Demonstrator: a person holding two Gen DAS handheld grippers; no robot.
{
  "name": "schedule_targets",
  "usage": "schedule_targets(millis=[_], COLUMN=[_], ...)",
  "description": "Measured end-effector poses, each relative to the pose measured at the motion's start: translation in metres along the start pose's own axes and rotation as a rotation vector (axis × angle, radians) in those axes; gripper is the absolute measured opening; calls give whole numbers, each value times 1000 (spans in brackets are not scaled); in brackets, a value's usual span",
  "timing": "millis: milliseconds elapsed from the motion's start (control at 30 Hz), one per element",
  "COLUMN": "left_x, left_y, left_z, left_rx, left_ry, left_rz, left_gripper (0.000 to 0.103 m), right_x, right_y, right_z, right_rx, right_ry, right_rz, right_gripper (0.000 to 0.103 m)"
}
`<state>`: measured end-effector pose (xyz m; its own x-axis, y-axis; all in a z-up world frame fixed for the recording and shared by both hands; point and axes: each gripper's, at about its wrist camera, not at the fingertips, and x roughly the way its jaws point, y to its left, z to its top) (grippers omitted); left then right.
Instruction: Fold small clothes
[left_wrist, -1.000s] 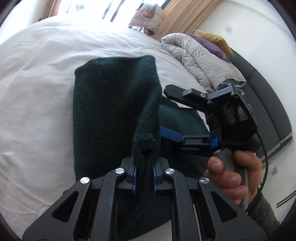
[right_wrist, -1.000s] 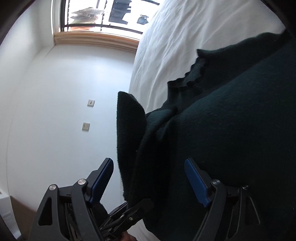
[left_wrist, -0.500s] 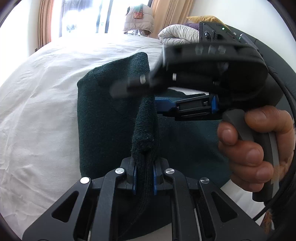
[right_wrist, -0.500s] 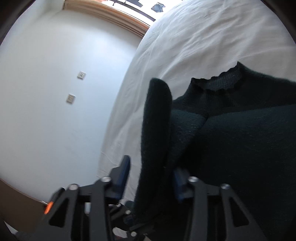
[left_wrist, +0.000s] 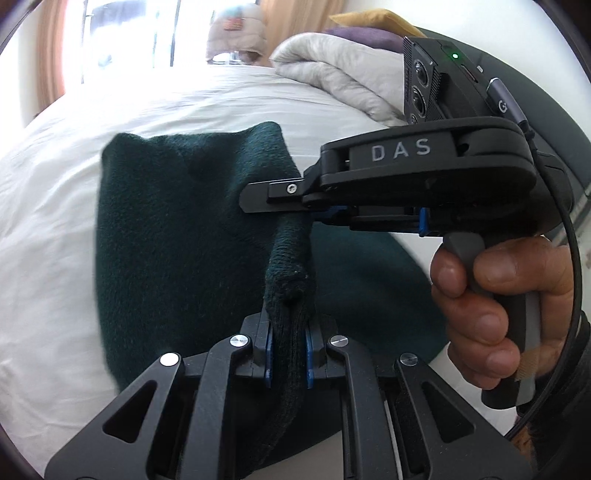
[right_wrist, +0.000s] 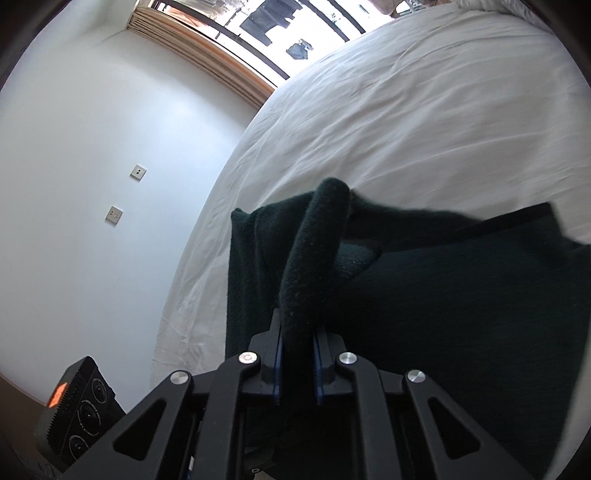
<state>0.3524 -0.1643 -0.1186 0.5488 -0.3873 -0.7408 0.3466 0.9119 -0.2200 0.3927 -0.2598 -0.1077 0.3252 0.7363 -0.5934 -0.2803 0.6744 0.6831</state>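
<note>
Right gripper (right_wrist: 298, 363), jaws just closing, is now pinched beside left gripper (left_wrist: 288, 356) on the soft, light sweater (left_wrist: 166, 229); edges are best held.

The left gripper (left_wrist: 289, 354) sits at six o'clock, its blue pads pinched on a bunched fold of the dark green sweater (left_wrist: 173, 240), which spreads over the white bed sheet (left_wrist: 48, 206) toward ten o'clock. At three o'clock a hand (left_wrist: 491, 306) grips the right gripper (left_wrist: 291, 201) — its jaws have just been closing and its black tip reaches the same raised fold at centre. A grey duvet (left_wrist: 332, 70) lies heaped at one o'clock.
</note>
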Motion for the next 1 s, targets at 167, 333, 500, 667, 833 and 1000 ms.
schedule_targets(millis=[167,333,500,667,833,1000], left_x=[28,46,56,50,-20,-63], left_y=[-36,-54,-59,-55,-27,14], left_z=[15,21,24,11,1,-7], left_rx=[2,26,25,-18,-35,5], left_ry=[34,50,63,101,-14,-149], left_rz=[-58,-78,-97,-194,-309,-241], left_gripper=[11,11,11,18,62,82], right_x=[-33,-52,-56,-48,-45,-61], right_y=[-36,-63,-78,-96,-109,-100], right_z=[8,11,10,2,-14,-43], right_rx=[6,16,40,98,192,234], right_ry=[2,4,-1,1,-26,-61], right_rz=[-86,-134,-162,-199,-109,-34], right_gripper=[13,13,13,13,22,47])
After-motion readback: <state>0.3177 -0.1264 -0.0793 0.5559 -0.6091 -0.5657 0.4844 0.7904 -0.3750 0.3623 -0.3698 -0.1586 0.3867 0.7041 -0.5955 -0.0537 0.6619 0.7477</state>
